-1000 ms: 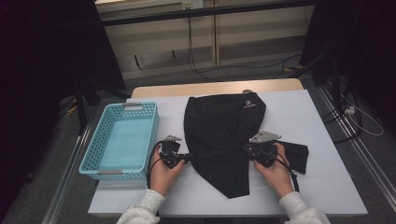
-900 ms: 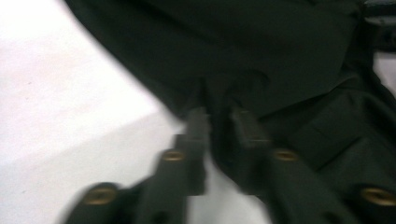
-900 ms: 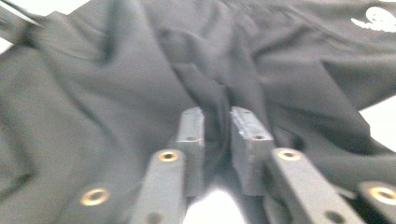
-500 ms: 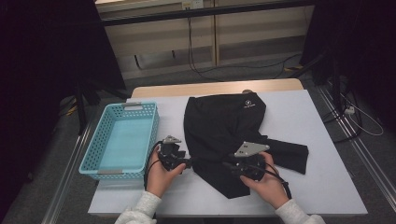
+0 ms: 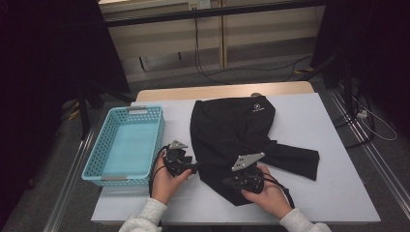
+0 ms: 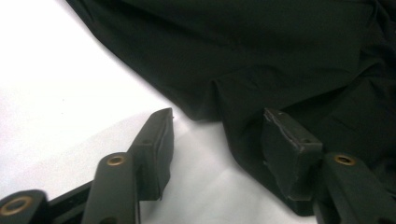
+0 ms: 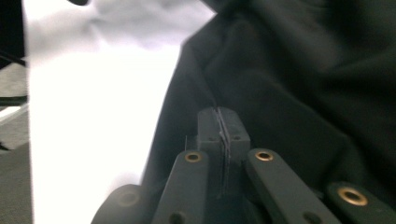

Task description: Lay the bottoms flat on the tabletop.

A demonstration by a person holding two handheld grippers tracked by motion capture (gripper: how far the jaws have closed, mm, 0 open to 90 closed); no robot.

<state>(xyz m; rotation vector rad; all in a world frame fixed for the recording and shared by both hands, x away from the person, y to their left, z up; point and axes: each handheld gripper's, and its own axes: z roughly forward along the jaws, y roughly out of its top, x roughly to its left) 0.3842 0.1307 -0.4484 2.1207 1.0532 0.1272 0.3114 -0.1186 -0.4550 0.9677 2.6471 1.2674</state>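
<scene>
Black garment (image 5: 232,130) lies half-folded near the table's (image 5: 333,193) front edge, right claw (image 7: 219,122) pinching its hem, left claw (image 6: 215,135) spread beside it, basket (image 5: 92,166) unfilled

The right gripper (image 7: 219,122) sits on the black cloth (image 5: 232,130), so the cloth under it is hidden; its pads press together, and whether any cloth is between them is too hard to tell; the small white mark (image 5: 256,107) on the far part of the cloth is too tiny to read; the person's sleeves (image 5: 145,218) are cut off at the near edge.
</scene>
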